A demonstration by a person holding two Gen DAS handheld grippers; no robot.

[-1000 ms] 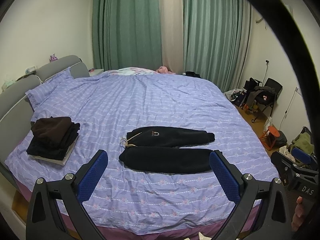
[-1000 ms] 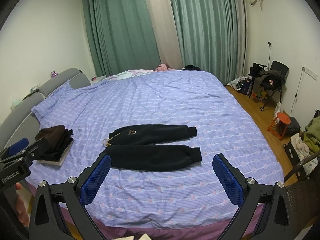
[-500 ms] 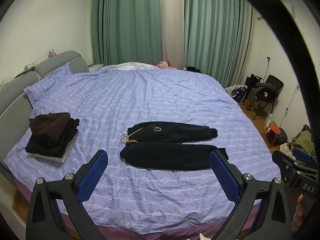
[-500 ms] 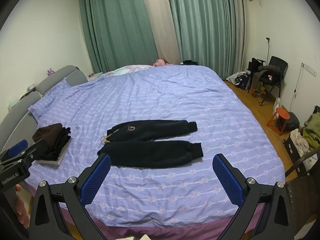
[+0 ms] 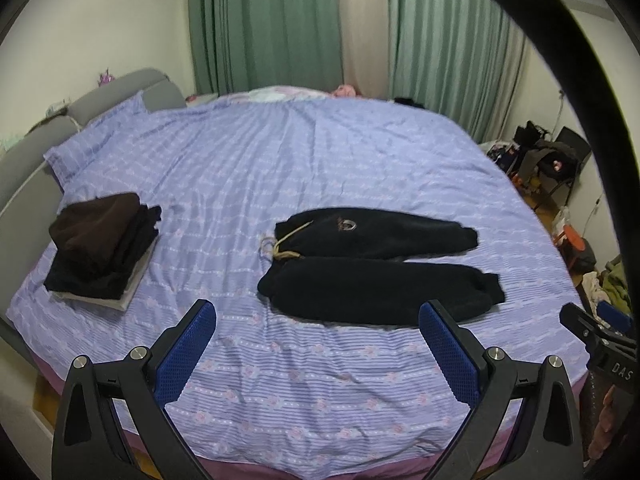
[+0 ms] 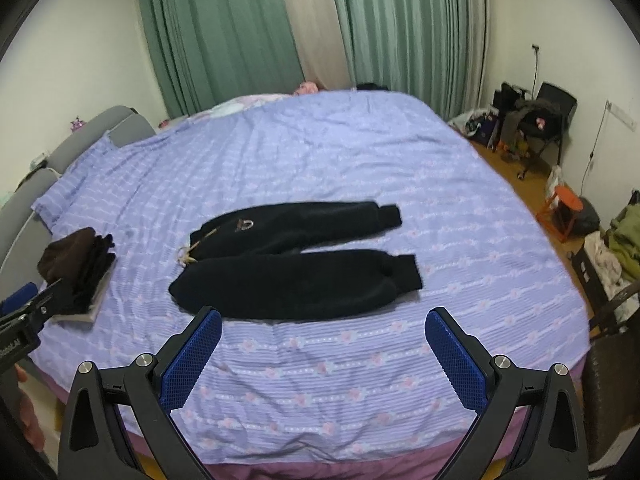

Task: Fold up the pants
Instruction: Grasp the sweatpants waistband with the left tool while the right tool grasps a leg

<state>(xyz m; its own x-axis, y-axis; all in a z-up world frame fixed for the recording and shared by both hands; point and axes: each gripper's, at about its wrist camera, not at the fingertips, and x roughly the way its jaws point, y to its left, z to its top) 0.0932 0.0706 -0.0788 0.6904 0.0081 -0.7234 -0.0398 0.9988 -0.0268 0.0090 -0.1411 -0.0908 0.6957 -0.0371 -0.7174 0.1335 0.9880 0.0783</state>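
Black pants [image 5: 376, 264] spread flat on the purple bedsheet [image 5: 320, 152], legs side by side, waistband toward the folded clothes stack [image 5: 102, 244]. Left gripper [image 5: 318, 316] hovering above the near bed edge, jaws wide apart, empty. Right gripper [image 6: 324, 320] likewise spread wide, gripping nothing.

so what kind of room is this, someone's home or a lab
Most likely a home bedroom: a large bed with a purple patterned sheet and grey padded headboard, green curtains across the far wall, and a chair piled with clothes in the corner.
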